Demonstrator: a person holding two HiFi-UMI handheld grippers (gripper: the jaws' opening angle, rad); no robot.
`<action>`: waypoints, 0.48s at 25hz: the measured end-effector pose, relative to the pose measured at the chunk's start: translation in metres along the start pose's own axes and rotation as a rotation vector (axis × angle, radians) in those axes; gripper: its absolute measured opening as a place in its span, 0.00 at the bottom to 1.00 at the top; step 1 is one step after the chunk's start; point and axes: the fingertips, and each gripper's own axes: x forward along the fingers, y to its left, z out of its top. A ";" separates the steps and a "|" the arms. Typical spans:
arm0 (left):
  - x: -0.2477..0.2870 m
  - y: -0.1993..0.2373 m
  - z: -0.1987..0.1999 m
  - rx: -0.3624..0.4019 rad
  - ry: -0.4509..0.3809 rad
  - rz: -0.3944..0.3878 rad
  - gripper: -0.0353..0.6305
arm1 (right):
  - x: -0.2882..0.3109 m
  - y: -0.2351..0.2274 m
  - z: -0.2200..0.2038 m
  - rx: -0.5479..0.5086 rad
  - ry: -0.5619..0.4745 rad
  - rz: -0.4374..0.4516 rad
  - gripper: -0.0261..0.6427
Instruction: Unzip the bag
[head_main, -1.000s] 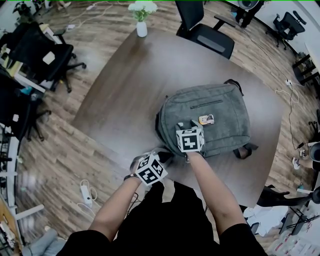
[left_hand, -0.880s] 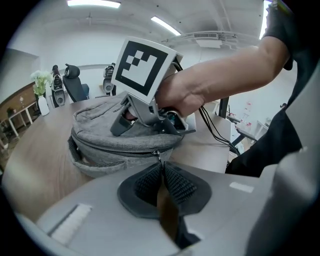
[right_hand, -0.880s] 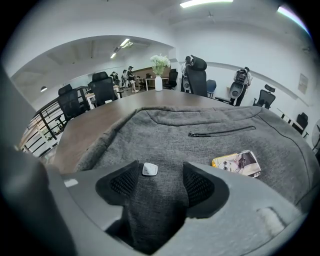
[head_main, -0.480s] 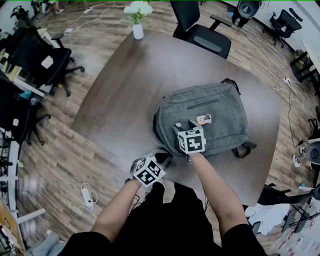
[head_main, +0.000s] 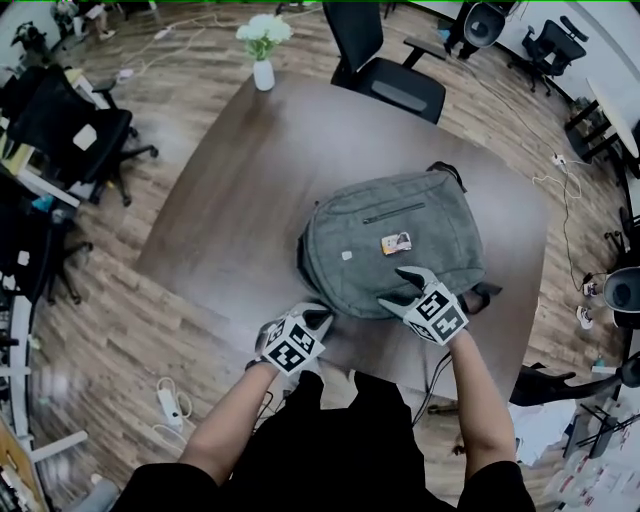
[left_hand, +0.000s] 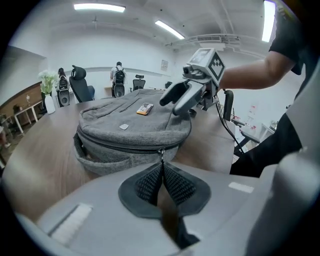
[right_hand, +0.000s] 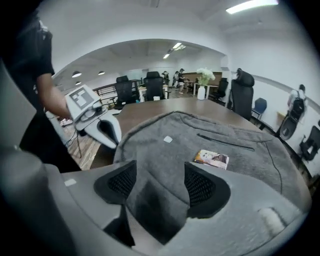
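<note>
A grey backpack (head_main: 390, 225) lies flat on the dark wooden table (head_main: 240, 190), with a small printed card (head_main: 396, 243) on top. My left gripper (head_main: 316, 320) is at the bag's near left corner. In the left gripper view its jaws have just been closing and are shut on the thin zipper pull (left_hand: 161, 154) hanging from the closed zip. My right gripper (head_main: 406, 288) hovers over the bag's near right edge. Its jaws have just been opening and stand wide, with only grey bag fabric (right_hand: 165, 165) below them and nothing pressed.
A white vase of flowers (head_main: 262, 62) stands at the table's far end, and a black office chair (head_main: 385, 75) is behind it. More chairs and desks line the left side. A power strip (head_main: 168, 398) and cables lie on the floor beside me.
My right gripper has lifted off the middle of the bag's near side and swung to the right, rolling as it went. The left gripper has stayed at the zipper pull.
</note>
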 end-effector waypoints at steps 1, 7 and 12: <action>0.001 0.000 0.001 0.001 0.000 0.002 0.09 | -0.007 0.005 -0.010 -0.061 0.021 0.036 0.49; 0.003 0.000 -0.005 -0.041 0.021 0.028 0.09 | -0.037 0.013 -0.084 -0.566 0.249 0.072 0.60; 0.004 0.001 -0.005 -0.078 0.027 0.067 0.09 | -0.049 -0.028 -0.113 -0.741 0.301 -0.067 0.54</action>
